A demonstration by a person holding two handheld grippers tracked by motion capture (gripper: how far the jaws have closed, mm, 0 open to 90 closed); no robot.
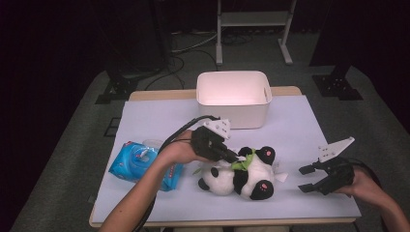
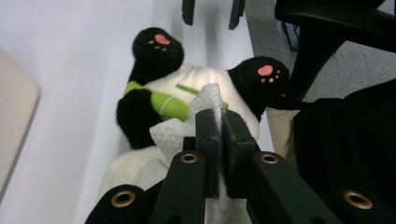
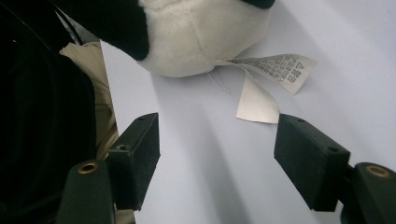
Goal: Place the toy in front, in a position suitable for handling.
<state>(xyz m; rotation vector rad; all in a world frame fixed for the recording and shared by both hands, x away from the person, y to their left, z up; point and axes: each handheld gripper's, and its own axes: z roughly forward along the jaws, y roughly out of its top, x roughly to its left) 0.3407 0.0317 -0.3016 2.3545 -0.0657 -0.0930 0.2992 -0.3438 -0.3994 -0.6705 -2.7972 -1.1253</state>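
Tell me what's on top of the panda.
A white tissue lies on the panda, pinched in the shut left gripper. A green bamboo piece sits in its arms. How much tissue lies under the gripper is hidden.

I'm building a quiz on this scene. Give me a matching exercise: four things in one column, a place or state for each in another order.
1. left tool
2. right tool
3. white bin
4. blue wipes pack

a. at the table's far edge
b. open, beside the panda's tags
c. shut on a white tissue
d. left of the plush panda

Pairs: 1-c, 2-b, 3-a, 4-d
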